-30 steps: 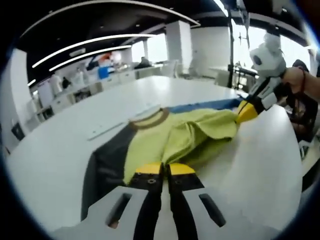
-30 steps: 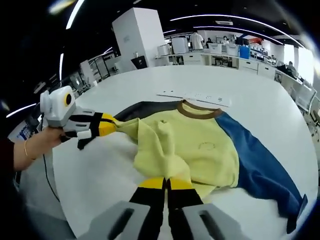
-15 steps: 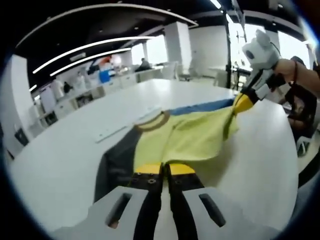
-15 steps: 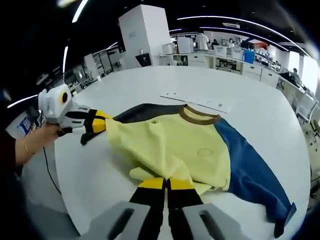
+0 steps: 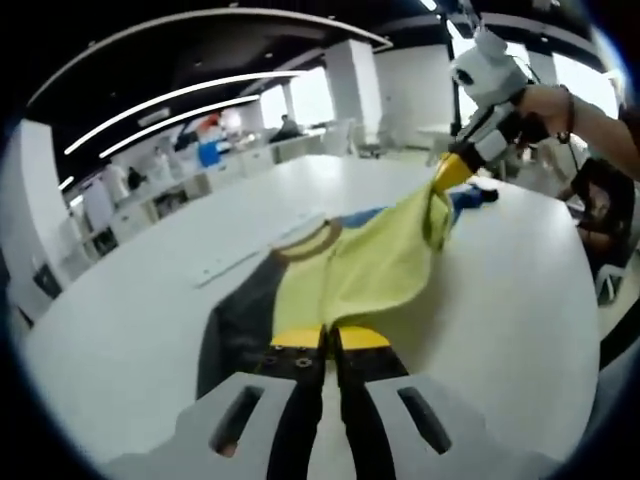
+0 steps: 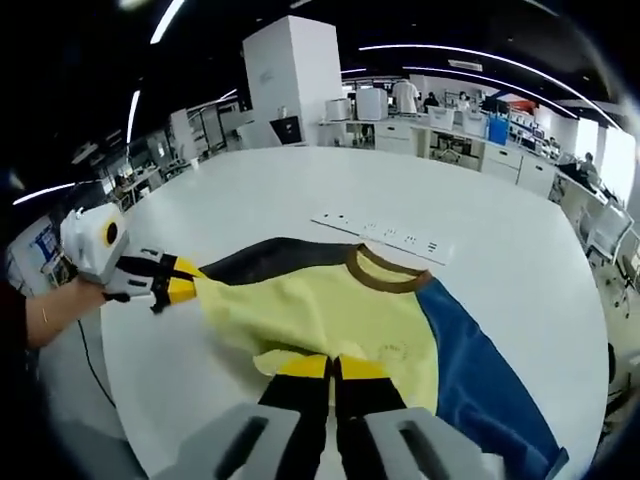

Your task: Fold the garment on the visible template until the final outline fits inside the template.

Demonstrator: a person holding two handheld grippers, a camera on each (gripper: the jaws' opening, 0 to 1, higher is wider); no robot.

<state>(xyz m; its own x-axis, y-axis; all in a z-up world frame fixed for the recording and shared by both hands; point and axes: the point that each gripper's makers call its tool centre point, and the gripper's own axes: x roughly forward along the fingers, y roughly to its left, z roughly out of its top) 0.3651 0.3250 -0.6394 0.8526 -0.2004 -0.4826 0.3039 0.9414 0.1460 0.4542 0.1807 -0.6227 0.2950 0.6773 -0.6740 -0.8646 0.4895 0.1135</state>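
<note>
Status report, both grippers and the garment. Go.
Left gripper and right gripper both shut on the sweatshirt hem, lifting it off the white table. Blue sleeve flat. White strip beyond collar, nothing obstructing.

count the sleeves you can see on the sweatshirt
2. The dark sleeve lies toward the left gripper; the blue sleeve stretches away on the opposite side of the yellow sweatshirt.

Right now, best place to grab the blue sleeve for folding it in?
Judging by its pose, near the cuff end of the blue sleeve, from the table's outer edge. It lies flat, stretched away from the yellow body, so its far end is free. Both grippers, left and right, are shut on the hem.
</note>
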